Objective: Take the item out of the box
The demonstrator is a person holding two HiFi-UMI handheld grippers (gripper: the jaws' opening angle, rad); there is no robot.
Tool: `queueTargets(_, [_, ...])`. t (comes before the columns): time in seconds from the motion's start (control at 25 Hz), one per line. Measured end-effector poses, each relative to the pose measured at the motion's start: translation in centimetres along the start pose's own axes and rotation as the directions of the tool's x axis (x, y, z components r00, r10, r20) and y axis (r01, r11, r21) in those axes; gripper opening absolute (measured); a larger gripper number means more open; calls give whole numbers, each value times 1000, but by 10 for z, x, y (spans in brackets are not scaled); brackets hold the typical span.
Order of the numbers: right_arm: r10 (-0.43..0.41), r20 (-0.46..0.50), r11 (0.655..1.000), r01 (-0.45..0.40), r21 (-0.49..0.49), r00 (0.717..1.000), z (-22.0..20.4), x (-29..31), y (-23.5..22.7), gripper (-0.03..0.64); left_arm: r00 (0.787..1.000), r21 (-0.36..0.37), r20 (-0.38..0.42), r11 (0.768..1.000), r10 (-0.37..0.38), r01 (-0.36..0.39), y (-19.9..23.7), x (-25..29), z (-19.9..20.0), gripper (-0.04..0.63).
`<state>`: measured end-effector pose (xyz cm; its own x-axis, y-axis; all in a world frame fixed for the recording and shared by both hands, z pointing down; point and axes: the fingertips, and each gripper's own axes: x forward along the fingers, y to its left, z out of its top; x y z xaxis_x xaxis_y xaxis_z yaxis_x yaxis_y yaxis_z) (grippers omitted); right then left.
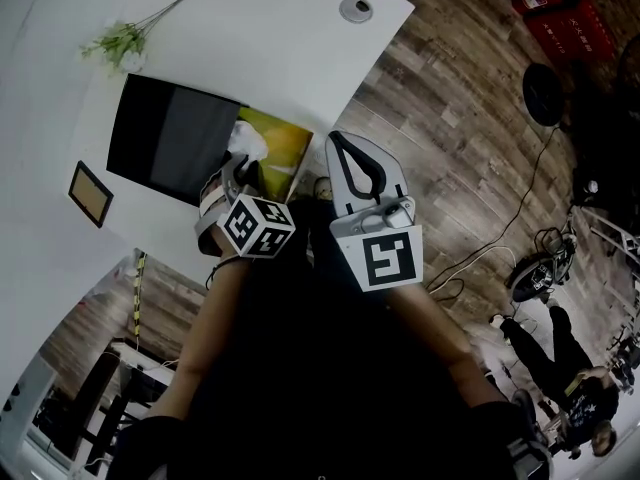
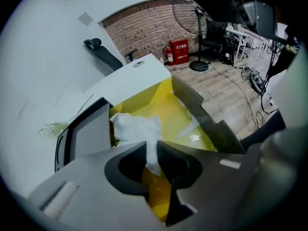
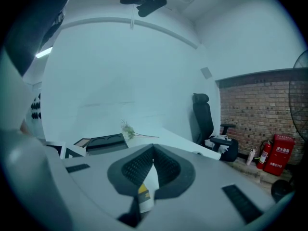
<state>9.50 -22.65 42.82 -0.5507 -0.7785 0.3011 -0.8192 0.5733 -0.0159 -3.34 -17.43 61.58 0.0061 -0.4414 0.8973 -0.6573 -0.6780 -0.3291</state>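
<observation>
White bench fills the upper part of the head view, with wooden floor beyond its edge on the right. At the far left lie a green sprig and a small frame. Next comes a black lid, and right against it the open box with its yellow inside. The white item is a crumpled wad sitting in the box on the lid side. The left claw reaches steeply down into the box and is clamped on one thin tail of that wad. Just right of the box's corner, the right claw hangs with its tips together, touching neither box nor wad. A white slip with a yellow and black patch shows in the gap behind those tips, and I cannot tell whether it is pinched there.

The grip looks like the weak point. So little is caught that a quick lift would likely pull the tail free or tear it. Nothing steadies the box, so it may rise or skid with the wad, and it stands near the bench edge. The grey flap on the box's right side could also snag the wad.
</observation>
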Motion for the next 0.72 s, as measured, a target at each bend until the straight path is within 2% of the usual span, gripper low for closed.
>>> queueTargets(0.2, [2,8,1000,-2,-3,1000,1,-3,0,12,1000,31,3,1000,2,-2,0,-1,0,41])
queueTargets(0.52, [-10,22,1000,11,-11,1000,5,-15,3,12,997,-30,75,999,-17,19,2,-10,3,18])
queueTargets(0.72, [-27,35,999,27,-20,999,9,-26,4,12,991,-39,134,999,-11,16,0,-25,13,17])
